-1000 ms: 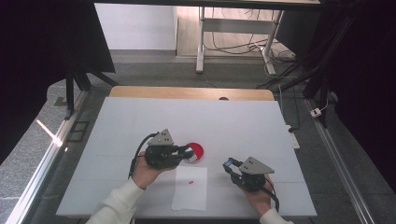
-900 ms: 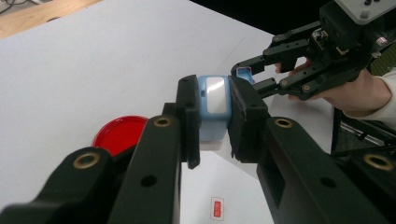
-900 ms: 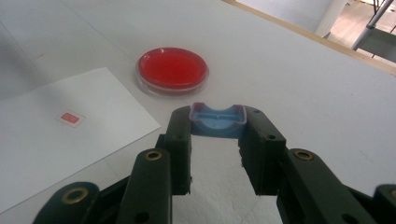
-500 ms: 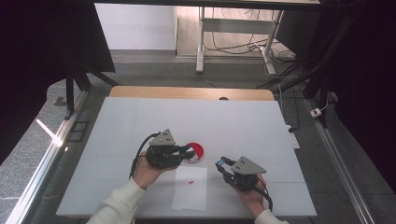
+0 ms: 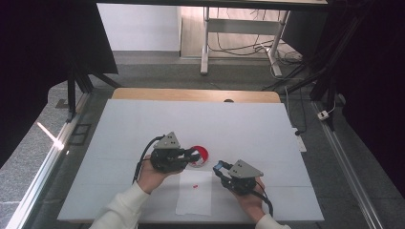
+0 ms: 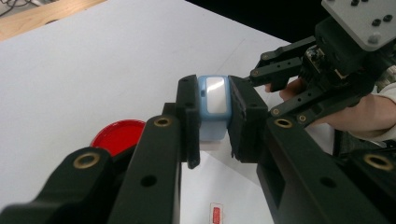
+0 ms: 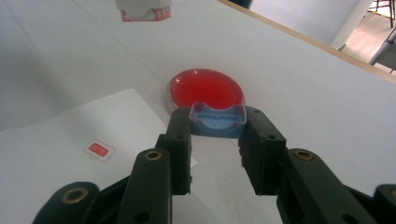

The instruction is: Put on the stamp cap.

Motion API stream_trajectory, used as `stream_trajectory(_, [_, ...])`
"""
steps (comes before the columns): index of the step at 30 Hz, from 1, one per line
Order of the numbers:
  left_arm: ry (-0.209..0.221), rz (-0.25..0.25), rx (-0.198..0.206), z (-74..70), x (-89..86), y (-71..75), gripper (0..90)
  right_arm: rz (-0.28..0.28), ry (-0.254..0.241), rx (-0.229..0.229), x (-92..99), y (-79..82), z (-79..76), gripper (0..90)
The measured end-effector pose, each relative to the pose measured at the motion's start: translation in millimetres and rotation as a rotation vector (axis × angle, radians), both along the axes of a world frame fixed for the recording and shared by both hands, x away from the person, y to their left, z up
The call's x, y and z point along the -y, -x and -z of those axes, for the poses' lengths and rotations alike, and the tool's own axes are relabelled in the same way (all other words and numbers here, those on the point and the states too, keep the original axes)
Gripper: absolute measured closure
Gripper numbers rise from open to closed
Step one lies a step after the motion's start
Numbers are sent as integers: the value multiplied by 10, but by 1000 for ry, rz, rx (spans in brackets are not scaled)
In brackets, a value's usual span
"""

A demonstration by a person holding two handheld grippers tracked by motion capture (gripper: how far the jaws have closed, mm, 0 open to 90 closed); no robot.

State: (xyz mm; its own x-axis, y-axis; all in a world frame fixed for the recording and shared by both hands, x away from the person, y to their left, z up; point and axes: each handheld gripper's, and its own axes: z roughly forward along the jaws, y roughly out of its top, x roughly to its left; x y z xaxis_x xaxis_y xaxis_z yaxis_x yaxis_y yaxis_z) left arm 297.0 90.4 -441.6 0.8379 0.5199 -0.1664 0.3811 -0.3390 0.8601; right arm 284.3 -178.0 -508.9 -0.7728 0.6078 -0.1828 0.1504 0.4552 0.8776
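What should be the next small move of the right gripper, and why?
Probably bring the right gripper nearer to the left gripper. Each is shut on a light blue plastic piece: a stamp body at the left, an open cap at the right, apart above the red ink pad.

I held a small light-blue plastic block with a shiny white face (image 6: 214, 100) clamped between the jaws of my left gripper (image 6: 214, 122), raised above the white table. In my right gripper (image 7: 217, 133) I gripped a small light-blue plastic tray-shaped piece with a clear rim (image 7: 217, 119), its open side up, just in front of the round red plastic dish (image 7: 206, 90).
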Motion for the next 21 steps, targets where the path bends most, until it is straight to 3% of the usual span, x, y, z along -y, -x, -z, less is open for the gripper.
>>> stream_trajectory(21, [21, -15, 6, 7, 102, 14, 751, -25, 10, 7, -211, -5, 46, 649])
